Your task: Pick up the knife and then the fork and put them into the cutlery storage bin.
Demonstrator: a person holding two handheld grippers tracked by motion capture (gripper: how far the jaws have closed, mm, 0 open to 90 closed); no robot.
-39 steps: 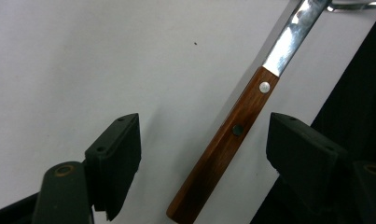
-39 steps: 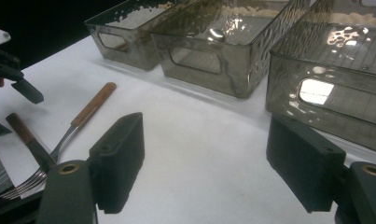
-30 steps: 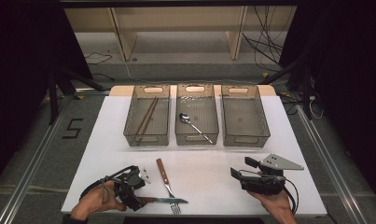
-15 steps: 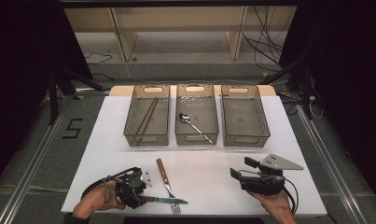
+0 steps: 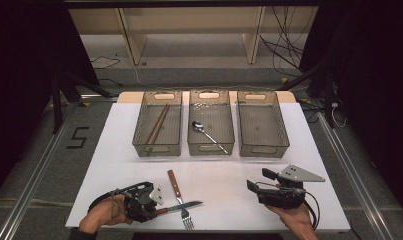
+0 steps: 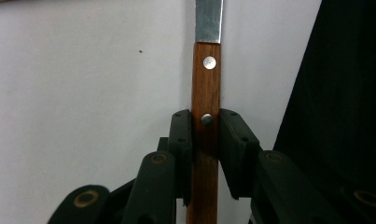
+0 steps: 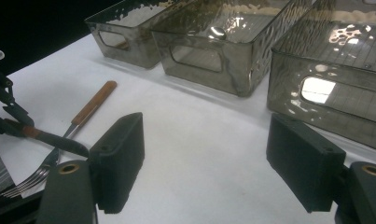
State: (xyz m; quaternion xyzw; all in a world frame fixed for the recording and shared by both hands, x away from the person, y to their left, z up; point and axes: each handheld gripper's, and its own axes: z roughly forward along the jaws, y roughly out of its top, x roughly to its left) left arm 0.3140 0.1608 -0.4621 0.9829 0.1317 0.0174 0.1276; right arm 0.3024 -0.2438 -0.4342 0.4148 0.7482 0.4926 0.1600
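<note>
A wooden-handled knife point(image 5: 185, 205) lies near the table's front edge, its blade crossing a wooden-handled fork point(image 5: 175, 184). My left gripper point(image 5: 157, 210) lies low on the table at the knife's handle end. Its jaws have just been closing, and in the left gripper view the left gripper point(image 6: 205, 122) has both pads pressed on the knife handle point(image 6: 205, 84). My right gripper point(image 5: 255, 182) is held at the front right and points left with nothing in it. In its own view the right gripper point(image 7: 204, 140) stands wide open above bare table, with the fork point(image 7: 90, 106) and knife point(image 7: 59, 140) off to its left.
Three smoky plastic bins stand in a row at mid-table. The left bin point(image 5: 140, 140) holds chopsticks point(image 5: 156, 125). The middle bin point(image 5: 211, 148) holds a spoon point(image 5: 205, 132). The right bin point(image 5: 263, 148) has nothing in it. A white sheet point(image 5: 229, 175) covers the table.
The left gripper's jaws have closed in around the knife handle. Neither hand has shifted, and the right gripper stays as it was.
</note>
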